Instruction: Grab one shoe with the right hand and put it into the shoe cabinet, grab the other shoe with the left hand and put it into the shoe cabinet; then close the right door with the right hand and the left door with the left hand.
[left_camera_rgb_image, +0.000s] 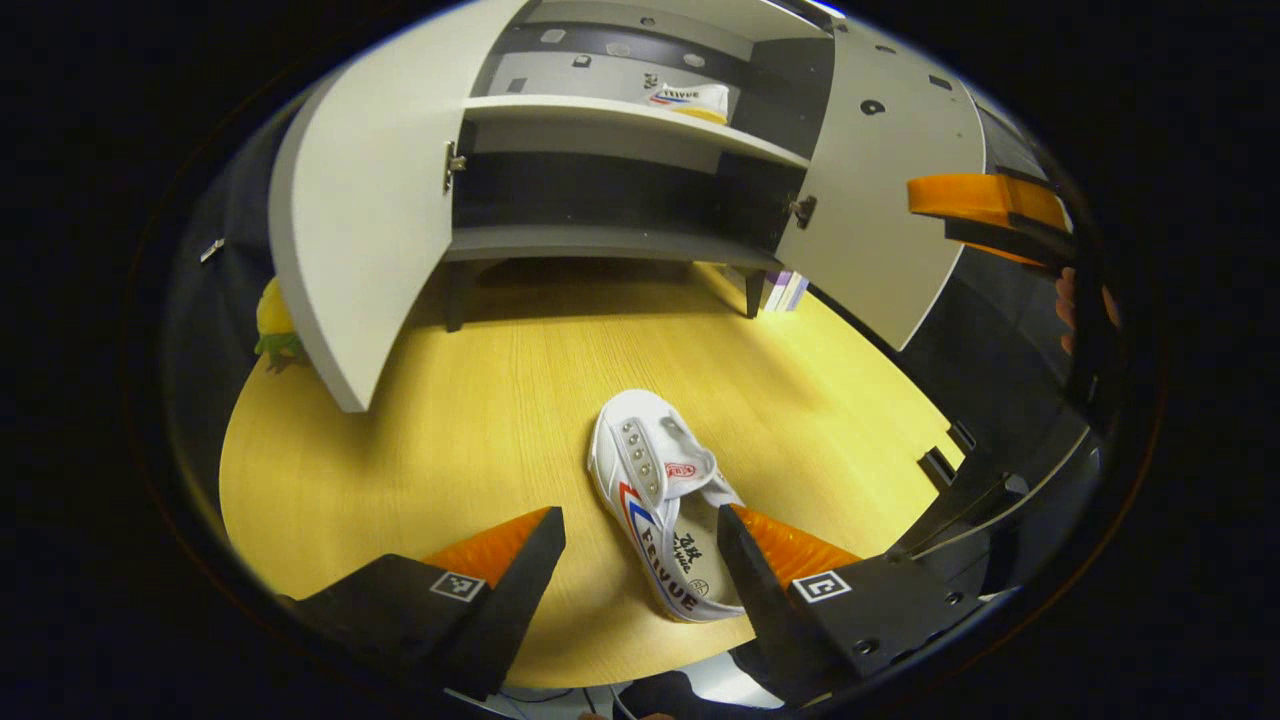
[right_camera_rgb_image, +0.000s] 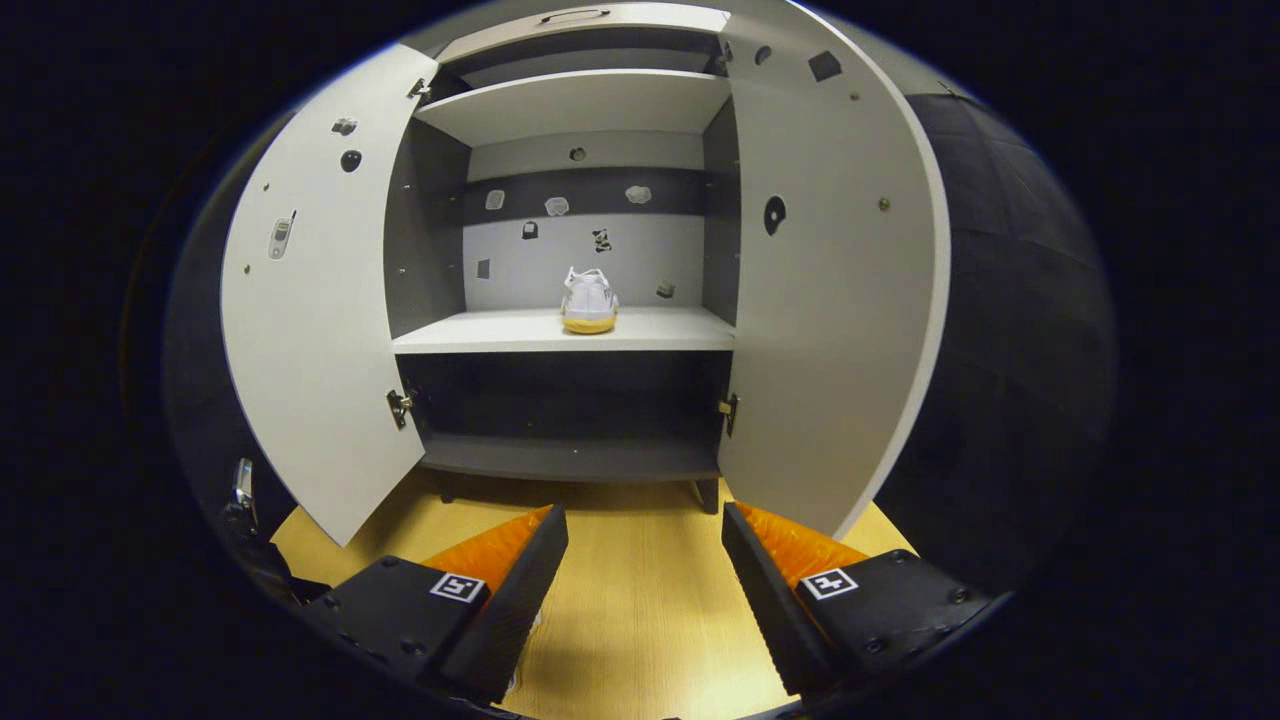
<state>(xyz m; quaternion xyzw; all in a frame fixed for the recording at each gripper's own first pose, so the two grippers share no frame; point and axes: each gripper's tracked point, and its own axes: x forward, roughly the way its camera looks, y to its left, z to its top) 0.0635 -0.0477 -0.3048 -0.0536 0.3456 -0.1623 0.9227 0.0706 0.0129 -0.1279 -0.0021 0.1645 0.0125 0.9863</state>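
Left gripper view, canvas shoe (left_camera_rgb_image: 655, 500), woodgrain table (left_camera_rgb_image: 420, 440)

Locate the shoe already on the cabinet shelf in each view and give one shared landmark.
Left gripper view: the shelved shoe sits near the top, right of centre, seen side-on.
Right gripper view: the same shelved shoe sits mid-frame, seen end-on.
Shared landmark: the middle shelf it rests on.
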